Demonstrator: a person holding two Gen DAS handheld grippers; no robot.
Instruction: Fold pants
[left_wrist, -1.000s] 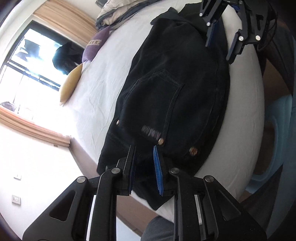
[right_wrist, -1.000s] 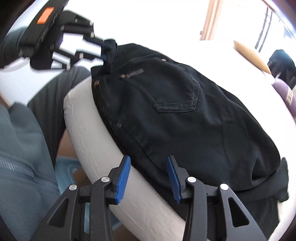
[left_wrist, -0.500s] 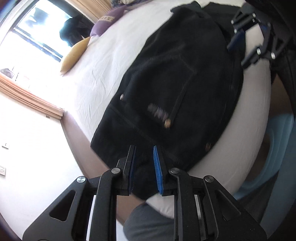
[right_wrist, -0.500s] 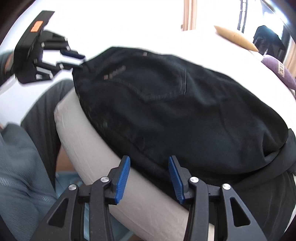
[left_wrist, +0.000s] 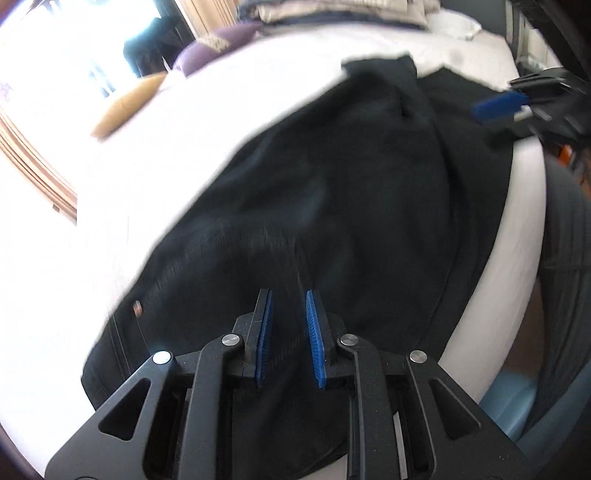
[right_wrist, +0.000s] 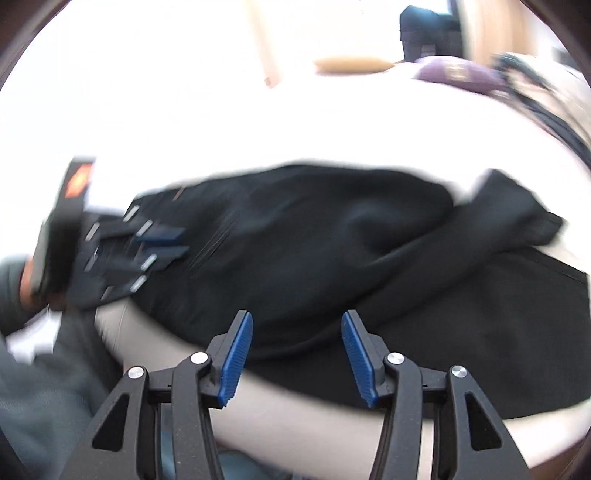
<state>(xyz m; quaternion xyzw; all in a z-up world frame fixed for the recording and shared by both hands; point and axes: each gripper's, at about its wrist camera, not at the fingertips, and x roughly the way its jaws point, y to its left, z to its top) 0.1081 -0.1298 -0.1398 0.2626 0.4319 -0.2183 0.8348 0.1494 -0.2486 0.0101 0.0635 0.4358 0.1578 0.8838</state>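
Black pants (left_wrist: 369, 206) lying spread across the white bed (left_wrist: 184, 155), running along its near edge, one end folded over in a raised hump toward the far side. In the right wrist view, same pants (right_wrist: 314, 251) bulging in the middle, a flatter layer (right_wrist: 498, 332) trailing out underneath to the right.

Left gripper (left_wrist: 289, 334) clamping down on the waist end of the pants, blue pads (left_wrist: 264, 336) close together with dark fabric bunched between them and draping below. A metal rivet (left_wrist: 137, 307) glinting on the cloth just to the left. From the right wrist view, left gripper (right_wrist: 162, 245) blurred, sitting at the left end of the pants, fingers buried at the fabric edge.

Right gripper (right_wrist: 296, 354) hovering at the bed's near edge, jaws spread wide, blue pads (right_wrist: 236, 362) well apart, nothing between them but pants and mattress beyond. In the left wrist view, right gripper (left_wrist: 517, 107) showing blurred at the far right end of the pants, one blue pad visible; not clear from here whether touching the cloth.

Farther back on the bed: a tan pillow (left_wrist: 125, 105), a purple cushion (left_wrist: 214, 48), a stack of folded bedding (left_wrist: 332, 11). Grey-trousered leg (left_wrist: 565, 258) at the right beside the mattress.
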